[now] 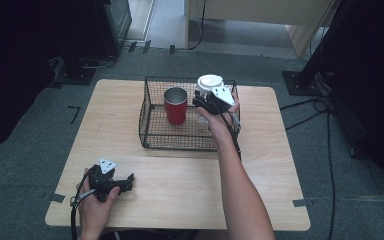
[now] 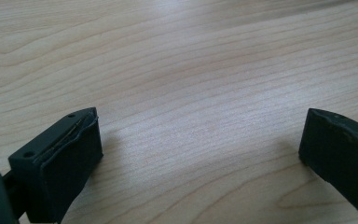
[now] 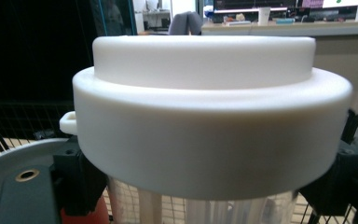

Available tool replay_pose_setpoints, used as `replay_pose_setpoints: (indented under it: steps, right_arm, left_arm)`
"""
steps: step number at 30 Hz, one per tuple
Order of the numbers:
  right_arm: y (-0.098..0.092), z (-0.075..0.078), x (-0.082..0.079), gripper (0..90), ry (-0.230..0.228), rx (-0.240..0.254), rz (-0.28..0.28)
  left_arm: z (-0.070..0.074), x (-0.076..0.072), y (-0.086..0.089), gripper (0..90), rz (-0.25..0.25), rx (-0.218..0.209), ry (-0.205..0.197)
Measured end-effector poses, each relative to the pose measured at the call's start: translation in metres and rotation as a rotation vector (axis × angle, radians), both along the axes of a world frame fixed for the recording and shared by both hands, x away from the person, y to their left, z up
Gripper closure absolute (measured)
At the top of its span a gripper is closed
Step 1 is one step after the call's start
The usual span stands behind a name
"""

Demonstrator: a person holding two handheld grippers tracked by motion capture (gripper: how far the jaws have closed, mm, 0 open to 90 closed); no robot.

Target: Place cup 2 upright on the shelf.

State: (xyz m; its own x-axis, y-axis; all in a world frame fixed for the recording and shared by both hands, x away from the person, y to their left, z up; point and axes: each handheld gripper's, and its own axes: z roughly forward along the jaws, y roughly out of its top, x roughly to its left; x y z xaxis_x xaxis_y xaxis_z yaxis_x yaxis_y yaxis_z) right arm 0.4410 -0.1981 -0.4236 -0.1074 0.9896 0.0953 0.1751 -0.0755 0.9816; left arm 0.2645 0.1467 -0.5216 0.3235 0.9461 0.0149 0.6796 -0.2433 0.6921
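Note:
A clear tumbler with a wide white lid (image 1: 209, 82) hangs over the right half of a black wire basket (image 1: 149, 134), and my right gripper (image 1: 206, 103) is shut on its clear body just under the lid. In the right gripper view the lid (image 3: 209, 121) looms close, with the black jaws on either side of the clear wall (image 3: 214, 207). A red cup (image 1: 175, 105) stands upright in the basket's left half, and its edge (image 3: 87, 217) peeks in low. My left gripper (image 1: 129, 181) rests on the table near the front left, jaws open, nothing between them (image 2: 200, 149).
The wooden table (image 1: 190, 190) has bare surface in front of the basket and on both sides. Cables trail on the floor at the right, and dark stands and equipment stand behind the table.

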Motion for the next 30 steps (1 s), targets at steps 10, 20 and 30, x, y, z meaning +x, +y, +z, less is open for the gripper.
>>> replay_pose_setpoints:
  steps: [10,20,30]
  right_arm:
    - [0.006,-0.019,0.007,15.8,0.060,-0.037,-0.006]
    - [0.003,-0.021,0.009,15.7,0.088,-0.031,-0.041]
    - [0.007,-0.017,0.003,0.0,0.118,-0.090,-0.012]
  left_arm:
    - [0.000,0.001,0.001,0.0,-0.005,0.001,0.001]
    - [0.000,0.001,0.001,0.0,-0.006,0.001,0.002]
    - [0.000,0.001,0.001,0.0,-0.006,0.000,0.001]
